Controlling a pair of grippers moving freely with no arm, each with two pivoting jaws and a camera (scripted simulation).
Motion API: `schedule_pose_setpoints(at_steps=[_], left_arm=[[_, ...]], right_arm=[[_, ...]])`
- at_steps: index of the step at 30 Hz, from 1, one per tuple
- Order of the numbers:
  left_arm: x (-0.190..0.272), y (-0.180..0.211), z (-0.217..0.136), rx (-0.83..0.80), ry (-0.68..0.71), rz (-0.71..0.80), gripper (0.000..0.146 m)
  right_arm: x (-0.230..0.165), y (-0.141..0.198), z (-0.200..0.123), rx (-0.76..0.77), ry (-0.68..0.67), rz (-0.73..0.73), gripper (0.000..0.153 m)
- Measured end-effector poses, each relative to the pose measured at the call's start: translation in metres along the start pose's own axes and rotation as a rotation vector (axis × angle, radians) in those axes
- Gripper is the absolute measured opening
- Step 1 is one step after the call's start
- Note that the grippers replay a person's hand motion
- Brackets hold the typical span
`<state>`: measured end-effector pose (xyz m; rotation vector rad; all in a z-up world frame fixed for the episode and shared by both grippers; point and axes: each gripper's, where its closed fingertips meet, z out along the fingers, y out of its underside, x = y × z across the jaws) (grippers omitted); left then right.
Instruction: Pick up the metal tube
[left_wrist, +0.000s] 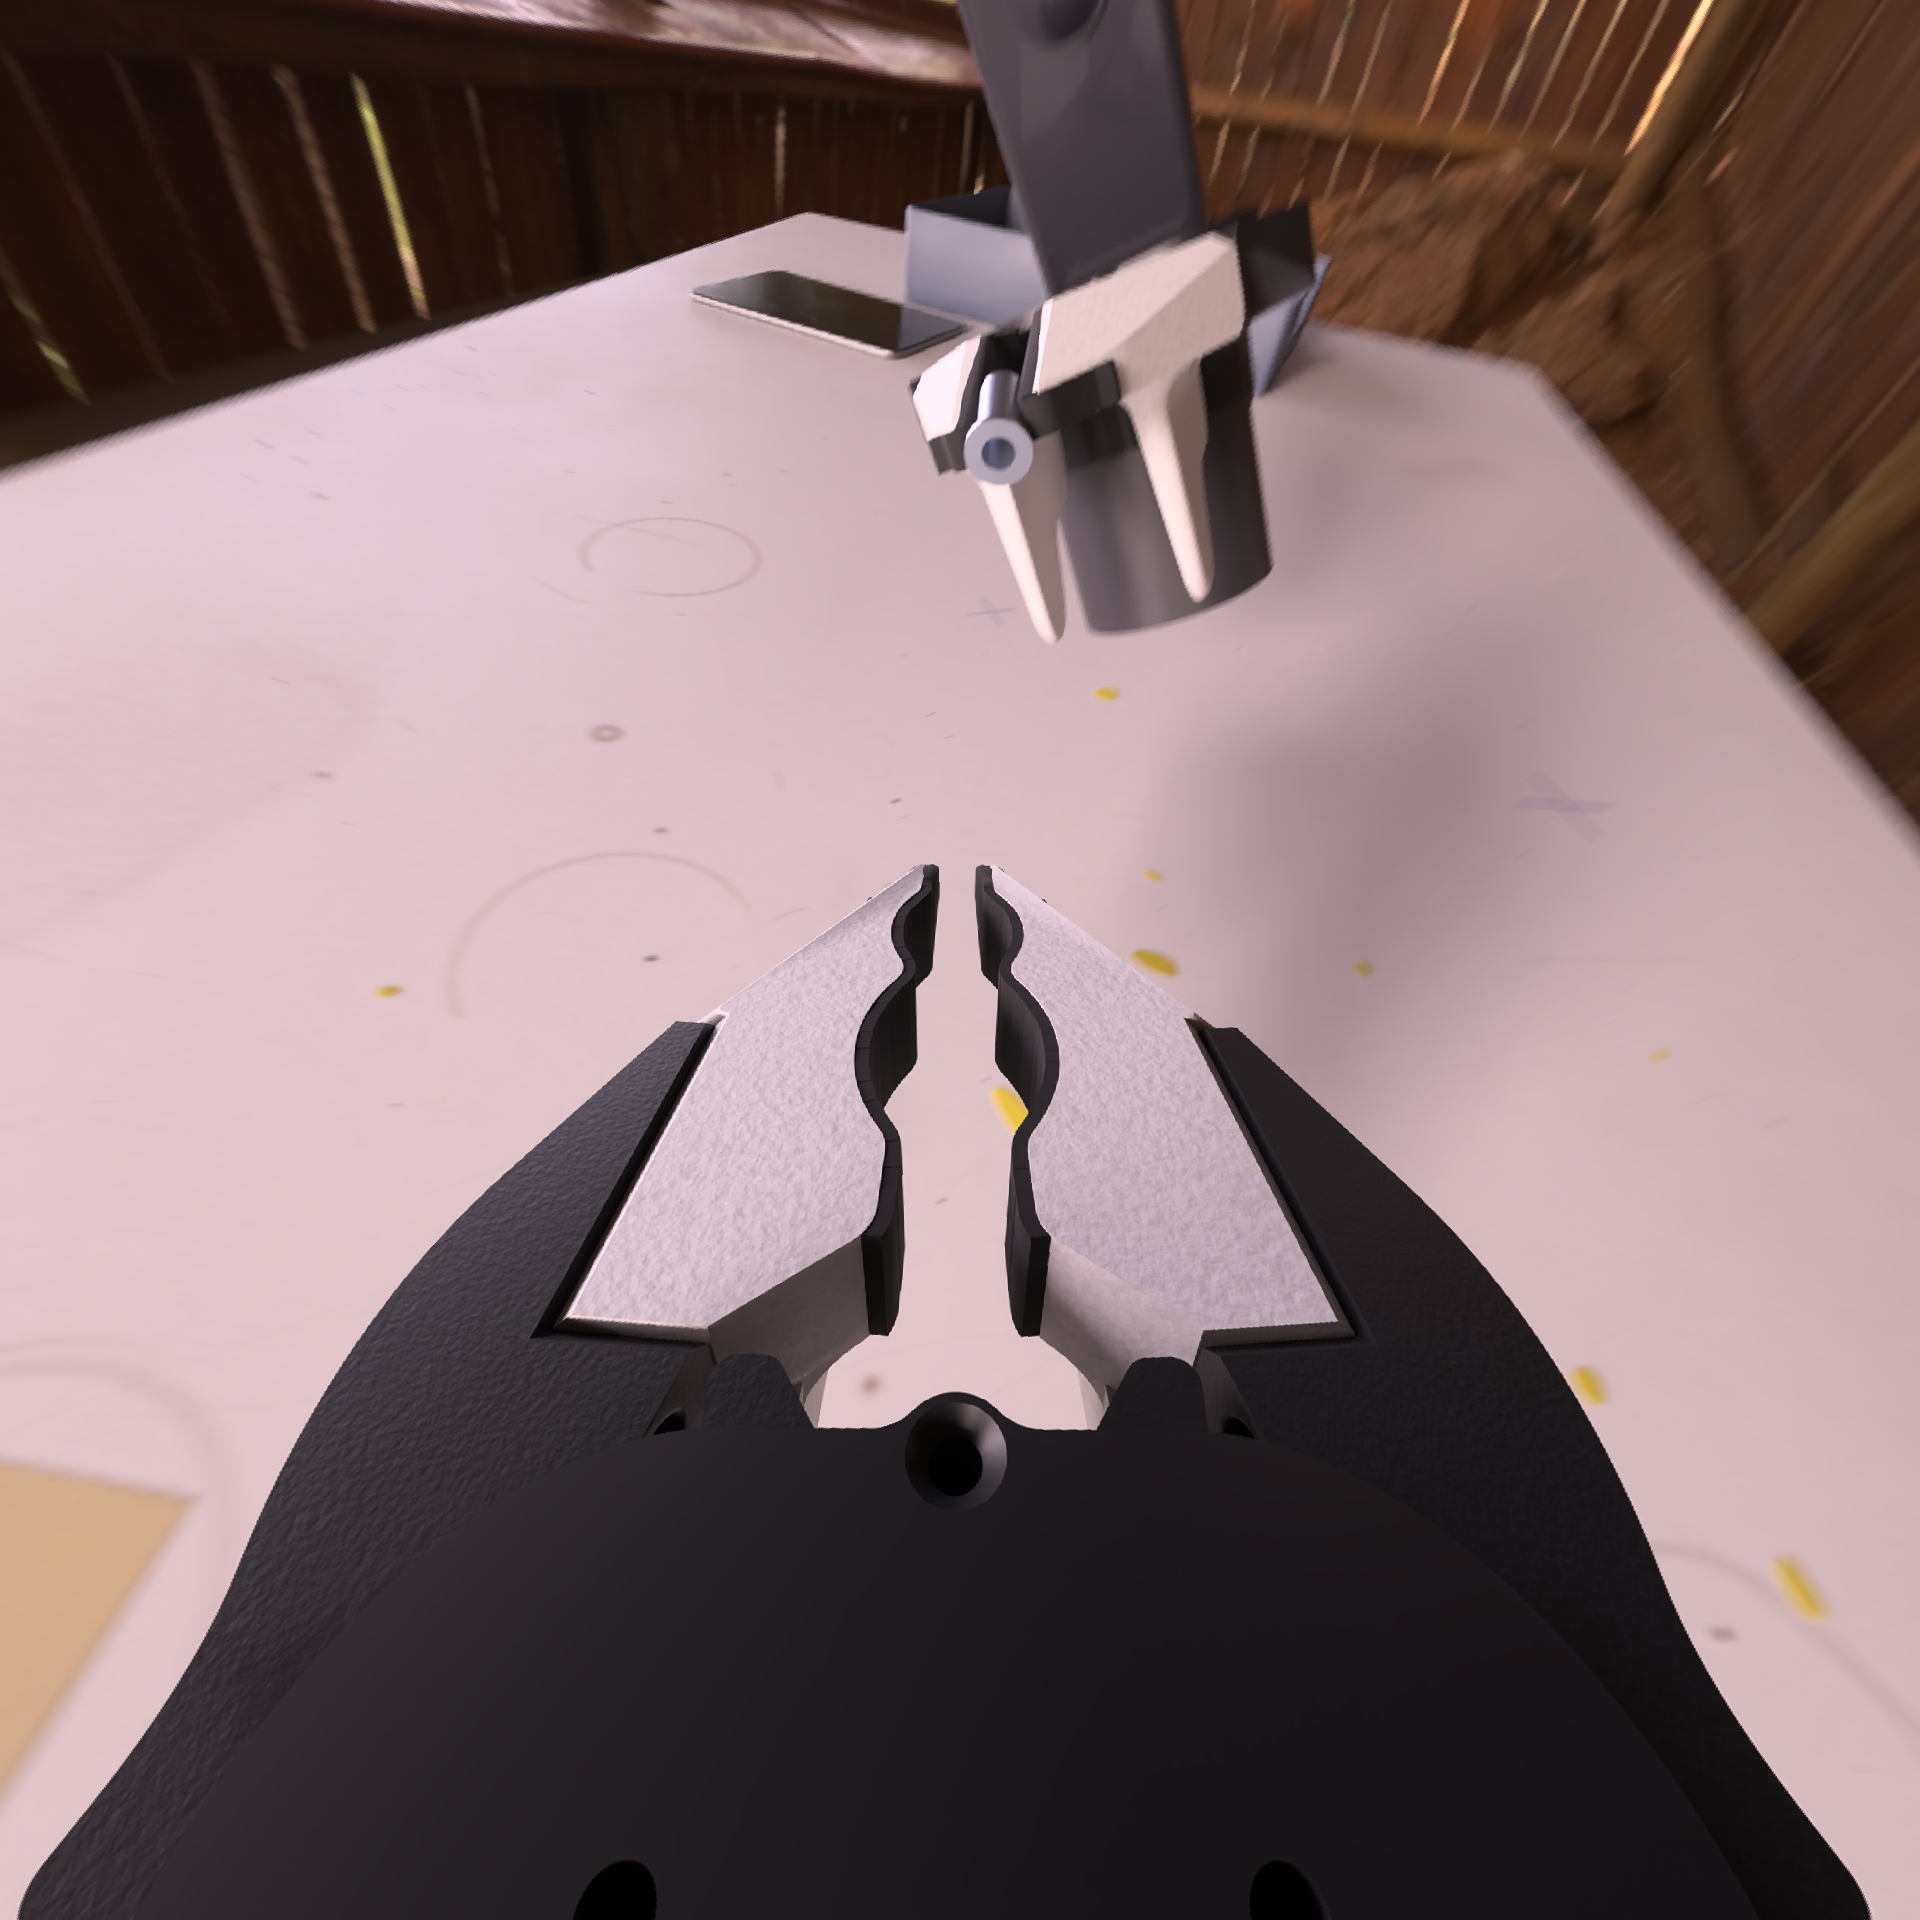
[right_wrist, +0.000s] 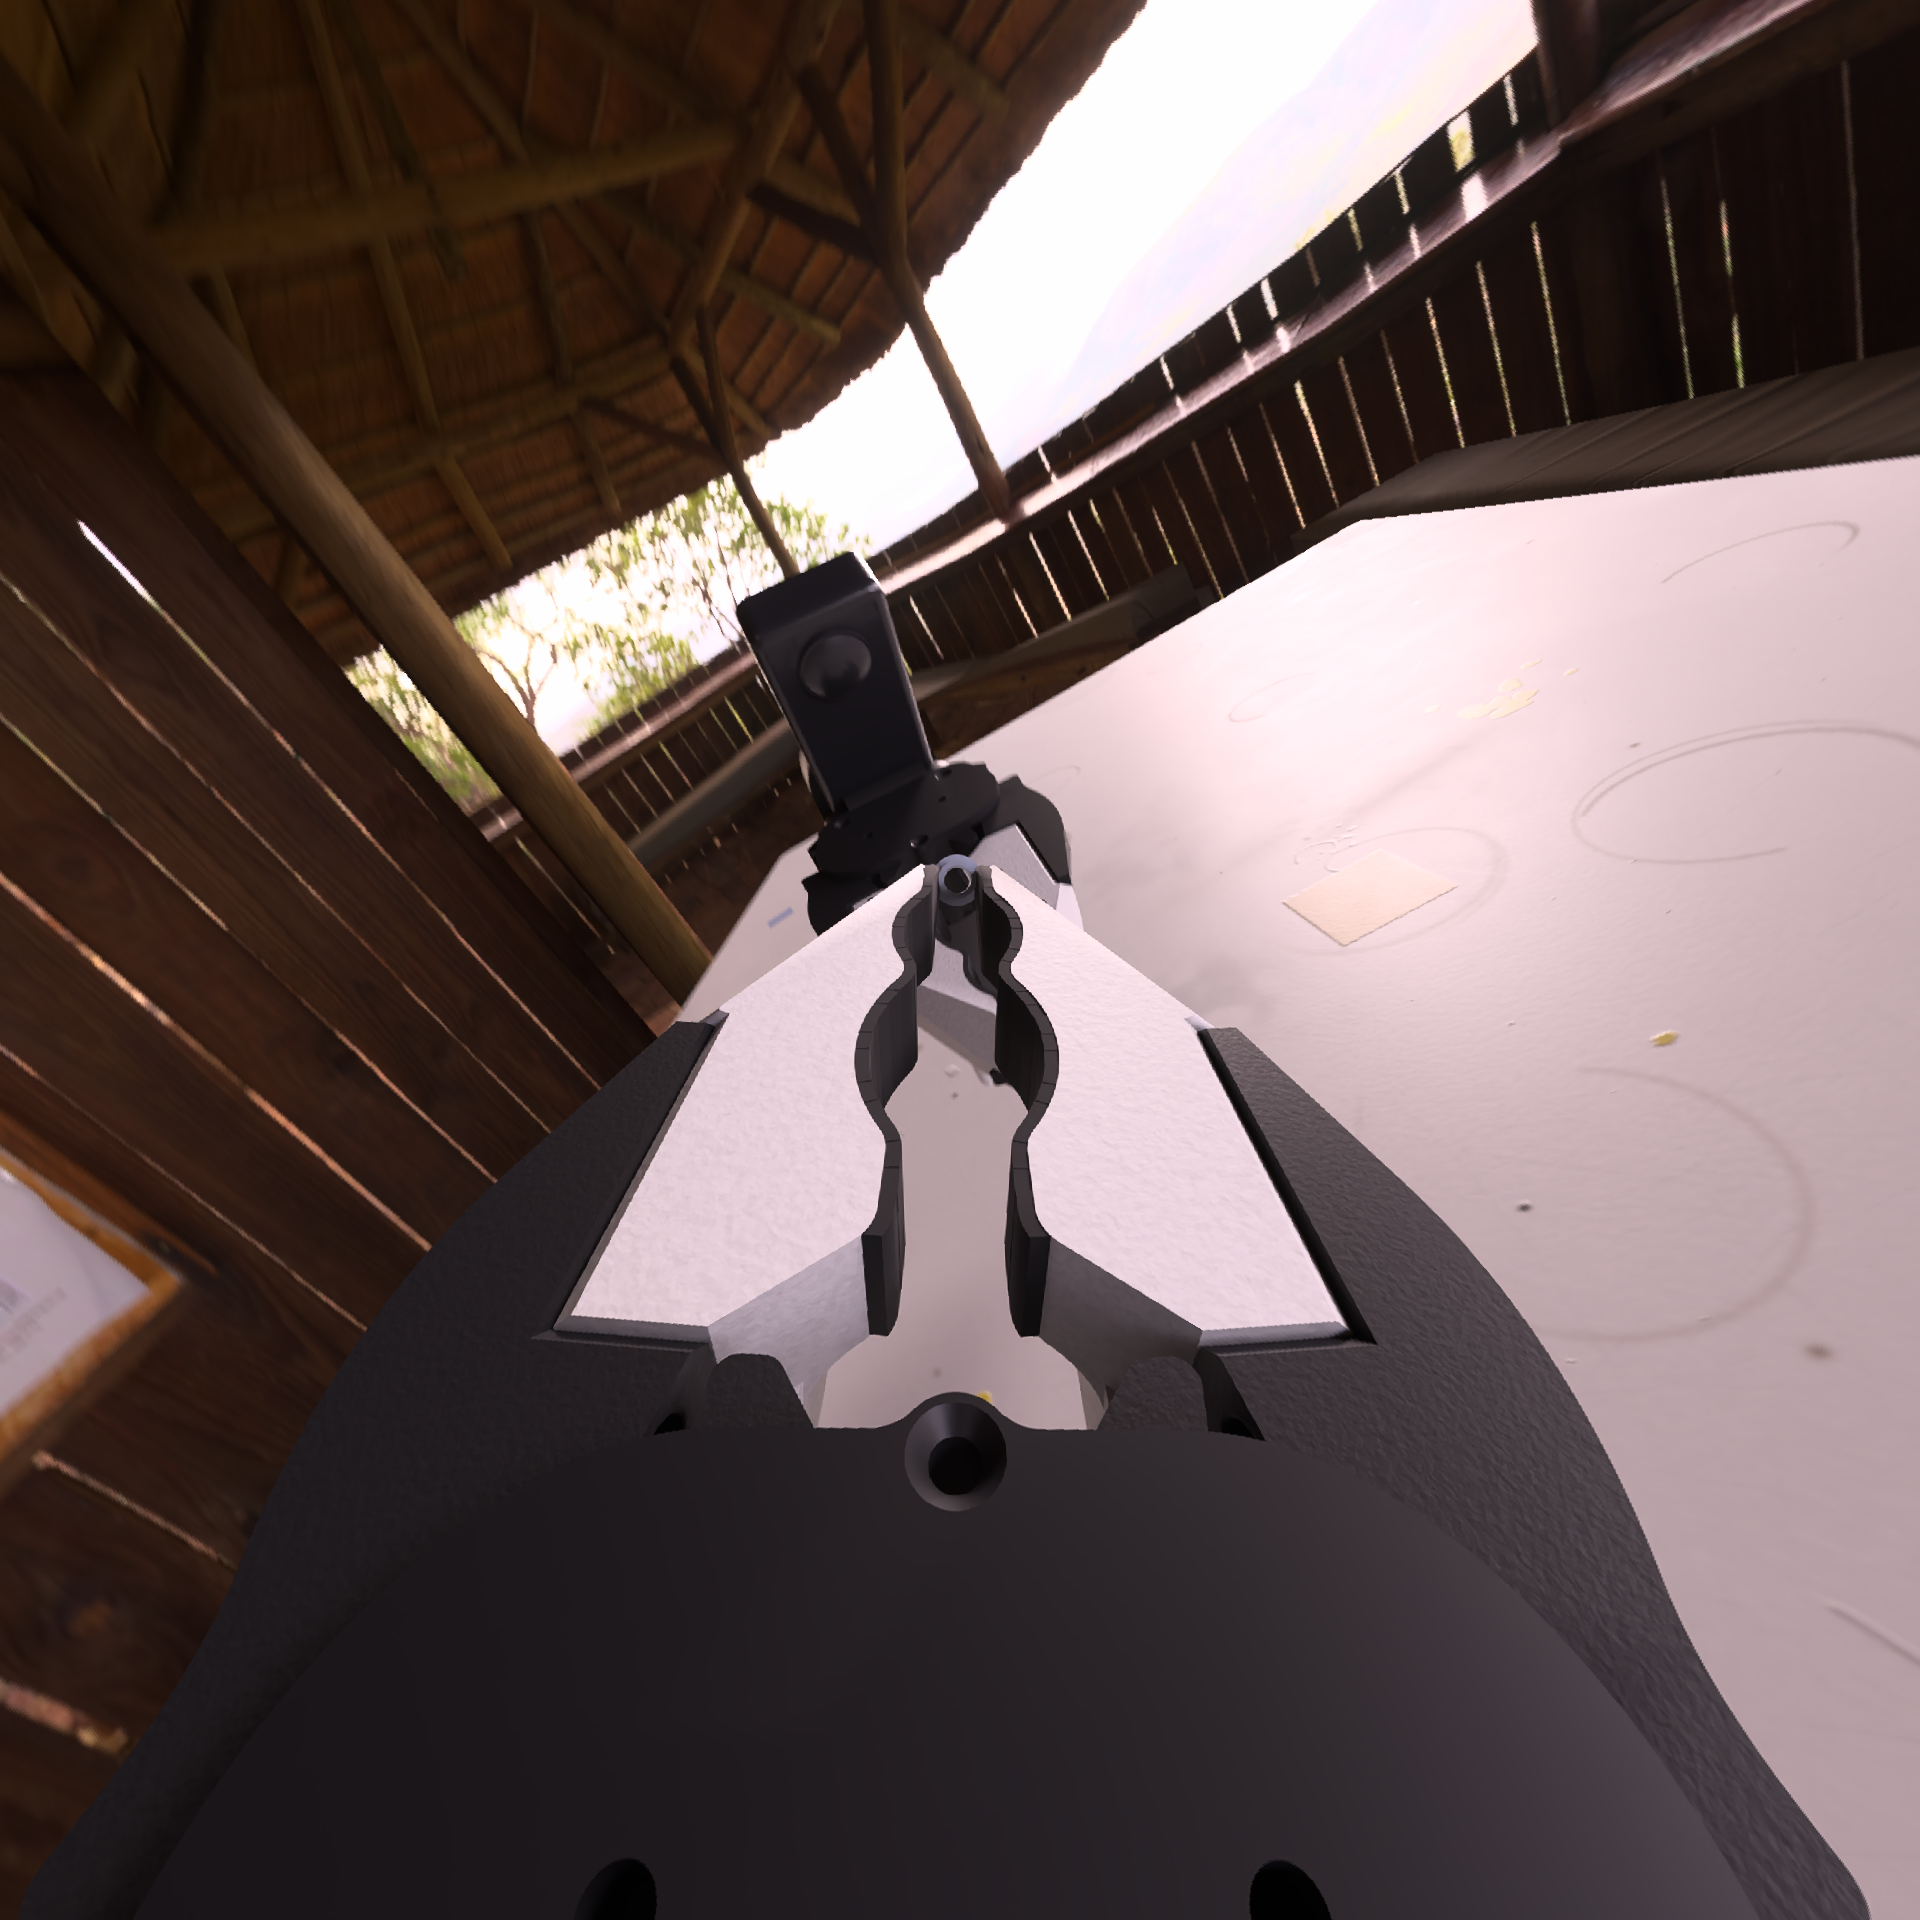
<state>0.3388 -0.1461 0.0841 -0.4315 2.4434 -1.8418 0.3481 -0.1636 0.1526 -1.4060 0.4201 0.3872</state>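
Two views look forward along two-finger grippers above a pale pink-white tabletop (left_wrist: 416, 727) marked with faint rings and small yellow flecks, inside a wooden shelter with slatted walls.

In the left wrist view, the left gripper (left_wrist: 957, 883), black-bodied with white textured fingers, hovers over the table with its jaws nearly together, only a thin gap at the tips, and nothing between them. Farther off, the right gripper (left_wrist: 1039, 416) hangs above the table, raised clear of it. It clamps the short silver metal tube (left_wrist: 1000, 447) close to its fingertips; the tube's open round end faces the camera and it is lifted off the surface. Behind it, near the far edge of the table, lie a flat dark smartphone (left_wrist: 821, 312) and a grey open-topped box (left_wrist: 966, 260). A tan paper square (left_wrist: 73, 1548) lies at the lower left.

In the right wrist view, the right gripper (right_wrist: 957, 883) is seen tilted, its fingertips closed on the small tube (right_wrist: 954, 881), which shows as a pale ring at the very tips. The left gripper (right_wrist: 997, 873) sits just beyond, facing back.
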Motion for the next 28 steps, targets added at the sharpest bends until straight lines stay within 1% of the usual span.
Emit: schedule_pose_setpoints(at_steps=[2,4,8,13,16,19,21,23,25,26,28], left_arm=[[0.008,-0.004,0.004,0.03,0.061,-0.104,0.007],[0.012,-0.005,0.006,0.043,0.091,-0.185,0.007],[0.012,-0.002,0.005,0.025,0.133,-0.276,0.007],[0.013,0.005,0.007,-0.009,0.155,-0.301,0.007],[0.007,0.018,0.009,-0.082,0.101,-0.26,0.007],[-0.012,0.037,0.007,-0.199,-0.036,-0.158,0.007],[-0.027,0.046,0.002,-0.271,-0.151,-0.035,0.007],[-0.039,0.054,-0.003,-0.342,-0.24,0.134,0.007],[-0.049,0.062,-0.005,-0.428,-0.322,0.334,0.007],[-0.053,0.066,-0.005,-0.47,-0.348,0.434,0.007],[-0.055,0.069,-0.002,-0.503,-0.394,0.613,0.007]], right_arm=[[0.002,0.002,0.002,0.028,0.011,0.05,0.007],[0.004,0.007,0.002,0.023,0.021,0.077,0.007],[0.011,0.012,0.002,0.016,0.047,0.097,0.007],[0.021,0.019,-0.004,-0.073,0.117,0.038,0.007],[0.026,0.034,-0.009,-0.161,0.147,-0.001,0.007],[0.03,0.052,-0.011,-0.248,0.184,-0.054,0.007],[0.033,0.066,-0.012,-0.344,0.214,-0.127,0.007],[0.037,0.077,-0.012,-0.443,0.255,-0.241,0.007],[0.035,0.082,-0.01,-0.486,0.252,-0.326,0.007],[0.034,0.084,-0.009,-0.494,0.249,-0.343,0.007],[0.032,0.084,-0.007,-0.485,0.237,-0.354,0.007]])
